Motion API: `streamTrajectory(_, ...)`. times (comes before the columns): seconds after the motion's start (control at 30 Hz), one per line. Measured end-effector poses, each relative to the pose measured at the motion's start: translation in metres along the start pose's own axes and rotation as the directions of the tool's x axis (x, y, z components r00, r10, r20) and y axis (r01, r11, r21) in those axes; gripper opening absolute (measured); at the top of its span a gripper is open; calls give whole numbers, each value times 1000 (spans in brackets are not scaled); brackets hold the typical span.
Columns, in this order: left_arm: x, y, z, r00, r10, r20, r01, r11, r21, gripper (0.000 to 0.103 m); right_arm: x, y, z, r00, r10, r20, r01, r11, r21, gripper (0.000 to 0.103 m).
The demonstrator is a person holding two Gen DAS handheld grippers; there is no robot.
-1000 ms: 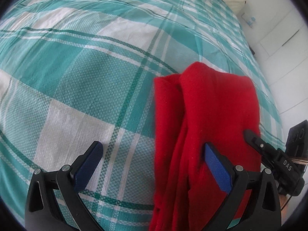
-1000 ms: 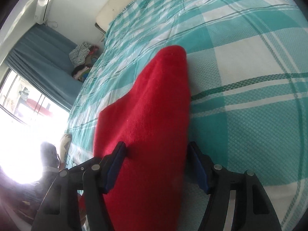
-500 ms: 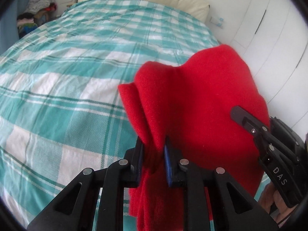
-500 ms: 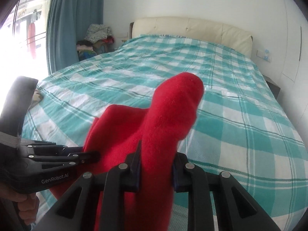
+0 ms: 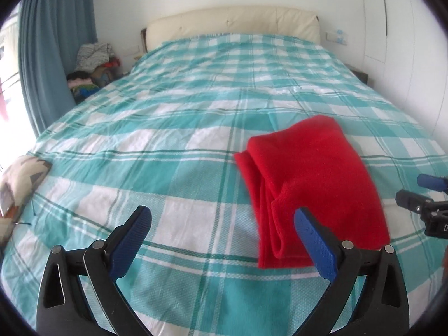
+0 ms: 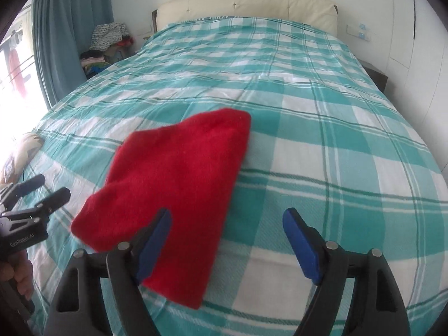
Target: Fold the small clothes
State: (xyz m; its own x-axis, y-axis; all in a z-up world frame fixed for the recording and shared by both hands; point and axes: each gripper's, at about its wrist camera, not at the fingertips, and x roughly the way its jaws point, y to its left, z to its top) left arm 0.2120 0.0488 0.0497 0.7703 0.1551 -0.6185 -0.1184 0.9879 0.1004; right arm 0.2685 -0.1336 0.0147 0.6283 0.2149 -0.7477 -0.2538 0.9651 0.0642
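Red garment (image 5: 313, 179) is lying folded on the bed (image 5: 168, 128), long axis running away; right hand-held gripper (image 6: 226, 224) is hovering nearer, left hand-held gripper (image 5: 224, 221) alongside, both spread and empty.

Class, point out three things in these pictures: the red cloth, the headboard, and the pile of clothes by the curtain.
red cloth (image 6: 179, 184), right wrist view, middle of its top layer
headboard (image 5: 232, 23), left wrist view, centre of the cushion
pile of clothes (image 6: 107, 37), right wrist view, patterned top garment

Our left gripper (image 5: 224, 225) and right gripper (image 6: 226, 224) share black frames, silver screws and blue ribbed pads (image 5: 315, 242). White lettering marks one body. Our hand (image 6: 19, 274) is bare-skinned.
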Motion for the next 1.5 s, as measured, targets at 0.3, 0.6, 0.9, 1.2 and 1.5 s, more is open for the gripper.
streamTrajectory(0.3,-70,-4,-26,999,-37,33,40,995,-88,103,-95,24,-51,993,-42,107,47,998,-50,94)
streamTrajectory(0.6,-102,-11,-41,999,21,-27,-22,999,-31,103,-133,47,-67,988,-48,145,59,996,-71,97)
streamTrajectory(0.9,-122,-12,-47,997,28,-67,-29,999,-12,103,-155,55,-77,993,-28,115,32,999,-32,97)
streamTrajectory(1.2,-132,-17,-49,998,19,-66,-19,1000,0,103,-173,67,-85,993,-23,115,31,997,-69,97)
streamTrajectory(1.5,-137,-19,-42,996,11,-84,-12,1000,-8,103,-176,64,-80,993,-40,107,46,997,-57,97)
